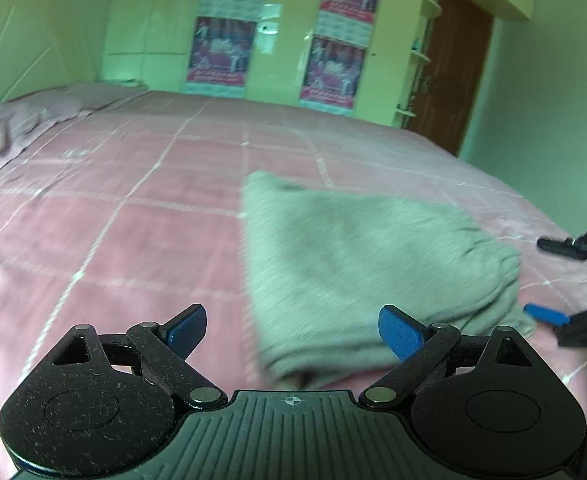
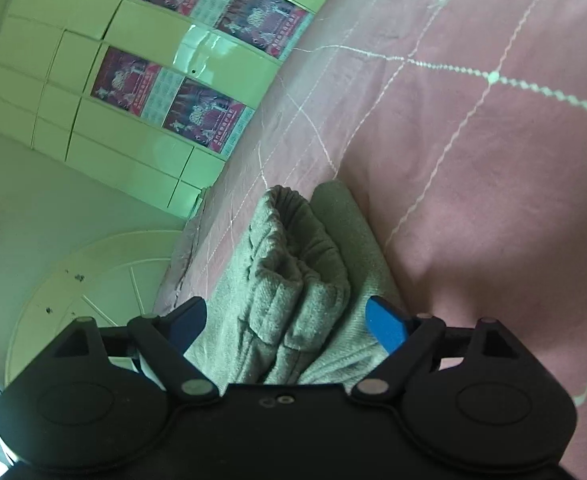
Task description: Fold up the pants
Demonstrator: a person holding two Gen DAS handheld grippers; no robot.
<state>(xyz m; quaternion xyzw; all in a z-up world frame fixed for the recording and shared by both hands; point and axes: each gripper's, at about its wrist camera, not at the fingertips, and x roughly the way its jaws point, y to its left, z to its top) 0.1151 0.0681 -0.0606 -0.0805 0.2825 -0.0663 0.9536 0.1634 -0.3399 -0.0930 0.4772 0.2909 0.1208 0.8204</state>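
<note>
The left hand-held gripper (image 1: 292,330) stands wide open over the near edge of the pants (image 1: 357,264), gripping nothing. The right hand-held gripper (image 2: 286,322) is open too — waistband between its fingers, not pinched. The pants lie folded on the bed (image 1: 113,216). Likely a last fold or tidy; next, clamp an edge. Poster (image 1: 221,52) text — unreadable.

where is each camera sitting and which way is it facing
Left wrist: on the left gripper, looking across the pink bed at the folded grey pants; the right gripper shows at the right edge.
Right wrist: on the right gripper, rolled sideways, close over the pants' waistband.
Both share the pants, bed and postered wardrobe.
</note>
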